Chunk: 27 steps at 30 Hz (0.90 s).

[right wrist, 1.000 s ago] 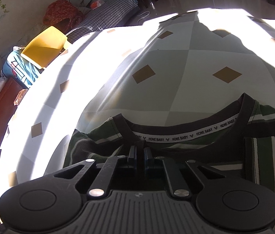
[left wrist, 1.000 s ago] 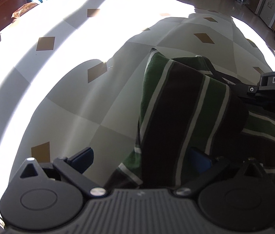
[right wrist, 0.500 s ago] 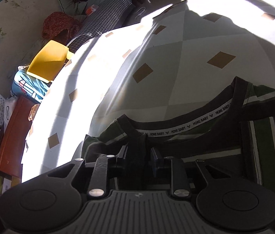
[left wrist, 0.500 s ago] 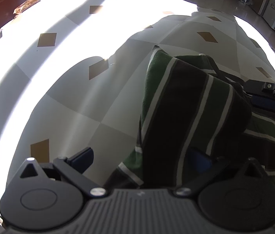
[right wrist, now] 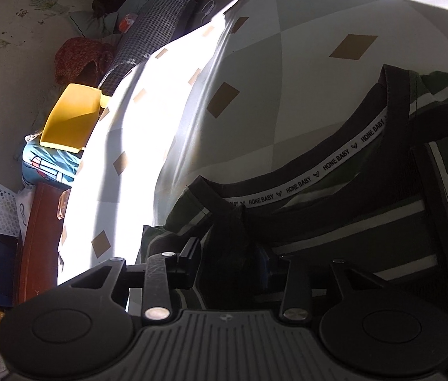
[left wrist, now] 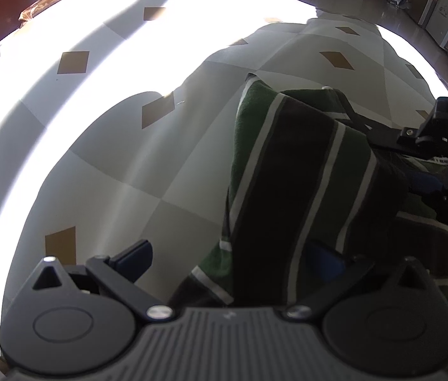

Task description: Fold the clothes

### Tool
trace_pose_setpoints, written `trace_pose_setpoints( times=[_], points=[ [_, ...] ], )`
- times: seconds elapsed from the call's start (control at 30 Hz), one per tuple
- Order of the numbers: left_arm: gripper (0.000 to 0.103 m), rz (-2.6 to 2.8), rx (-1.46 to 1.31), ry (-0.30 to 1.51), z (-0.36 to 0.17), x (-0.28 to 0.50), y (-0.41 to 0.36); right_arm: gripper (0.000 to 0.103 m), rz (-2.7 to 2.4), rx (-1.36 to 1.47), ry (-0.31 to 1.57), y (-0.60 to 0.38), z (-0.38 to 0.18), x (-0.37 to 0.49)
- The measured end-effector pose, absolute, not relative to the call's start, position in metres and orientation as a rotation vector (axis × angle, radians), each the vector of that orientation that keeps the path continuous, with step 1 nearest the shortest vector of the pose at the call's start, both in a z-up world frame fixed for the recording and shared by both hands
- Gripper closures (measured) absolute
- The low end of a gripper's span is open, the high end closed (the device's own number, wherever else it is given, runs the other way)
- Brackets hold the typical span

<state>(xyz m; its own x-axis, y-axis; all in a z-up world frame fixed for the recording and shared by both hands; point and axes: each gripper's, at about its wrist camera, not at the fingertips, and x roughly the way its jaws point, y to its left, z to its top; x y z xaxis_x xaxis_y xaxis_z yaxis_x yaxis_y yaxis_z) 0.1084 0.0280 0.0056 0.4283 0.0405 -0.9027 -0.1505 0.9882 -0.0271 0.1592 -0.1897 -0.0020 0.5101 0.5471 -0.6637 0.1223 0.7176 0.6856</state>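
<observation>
The left gripper points steeply down with its jaws spread wide, one blue pad bare and in the open. The right gripper angles down less steeply, rolled to one side; its jaws have just been opening, with dark cloth bunched between them.

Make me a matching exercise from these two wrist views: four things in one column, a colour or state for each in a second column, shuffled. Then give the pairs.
Things:
1. striped shirt
2. neck tape
3. yellow bin
4. left gripper

Colour or state:
A. white, printed HONE BABY
B. standing beside the bed, past its sunlit edge
C. jaws wide apart, pads not pressing the cloth
D. green and black with thin white lines

Pairs: 1-D, 2-A, 3-B, 4-C
</observation>
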Motion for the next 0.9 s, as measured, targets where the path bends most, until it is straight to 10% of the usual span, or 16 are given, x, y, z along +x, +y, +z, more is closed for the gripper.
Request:
trace_pose_setpoints(
  times=[0.33, 0.9],
  points=[
    [0.0, 0.125, -0.108, 1.123, 0.006, 0.108, 0.028, 0.096, 0.378, 0.633, 0.898, -0.179, 0.026, 0.151],
    [0.0, 0.134, -0.13, 1.131, 0.005, 0.11, 0.03, 0.097, 0.347, 0.415, 0.784, -0.187, 0.061, 0.125]
  ],
)
